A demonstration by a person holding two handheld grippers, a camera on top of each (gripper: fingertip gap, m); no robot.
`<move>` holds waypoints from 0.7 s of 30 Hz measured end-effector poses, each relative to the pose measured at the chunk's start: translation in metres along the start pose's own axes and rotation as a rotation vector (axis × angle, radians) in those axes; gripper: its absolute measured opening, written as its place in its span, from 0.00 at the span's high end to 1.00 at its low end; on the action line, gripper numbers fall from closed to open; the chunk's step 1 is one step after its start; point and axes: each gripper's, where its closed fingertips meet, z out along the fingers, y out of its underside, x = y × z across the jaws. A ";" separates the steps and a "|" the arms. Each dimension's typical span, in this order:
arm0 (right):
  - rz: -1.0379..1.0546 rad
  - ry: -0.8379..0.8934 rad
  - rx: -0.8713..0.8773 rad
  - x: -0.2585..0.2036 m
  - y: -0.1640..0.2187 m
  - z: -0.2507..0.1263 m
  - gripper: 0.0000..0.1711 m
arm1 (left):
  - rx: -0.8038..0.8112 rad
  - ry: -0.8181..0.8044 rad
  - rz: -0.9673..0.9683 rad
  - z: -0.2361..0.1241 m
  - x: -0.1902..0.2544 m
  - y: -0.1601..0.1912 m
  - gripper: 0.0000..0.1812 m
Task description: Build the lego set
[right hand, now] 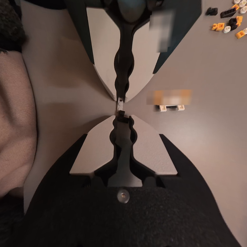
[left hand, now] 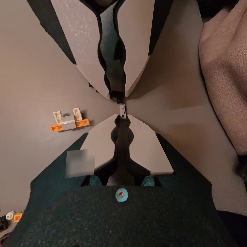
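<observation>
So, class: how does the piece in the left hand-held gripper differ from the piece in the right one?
The grey plate in the left hand-held gripper is pale, slim and studded on its visible face; the black piece in the right hand-held gripper is dark and stubbier. Both are pinched at fingertips, meeting end to end above the table.

A plain grey tabletop (left hand: 29, 66) in dim, warm light; beside it, perhaps beige upholstery (left hand: 227, 66).

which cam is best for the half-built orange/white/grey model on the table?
Left wrist view: the half-built model sits sharp and whole left of the left claw. In the right wrist view a blur patch covers most of it; only its white pieces show.
</observation>
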 end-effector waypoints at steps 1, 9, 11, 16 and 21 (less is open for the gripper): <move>-0.001 -0.003 0.014 0.000 -0.002 -0.002 0.91 | 0.005 0.001 0.003 0.001 0.000 -0.001 0.96; -0.021 -0.025 -0.001 -0.005 -0.001 0.006 0.90 | 0.027 0.000 0.039 0.007 0.003 -0.006 0.96; -0.022 -0.030 0.000 -0.006 -0.001 0.007 0.91 | 0.030 0.000 0.044 0.007 0.003 -0.007 0.96; -0.021 -0.034 -0.004 -0.006 -0.001 0.008 0.90 | 0.037 0.002 0.048 0.008 0.003 -0.008 0.96; -0.018 -0.034 -0.005 -0.005 -0.001 0.008 0.90 | 0.050 0.015 0.042 0.008 0.004 -0.008 0.93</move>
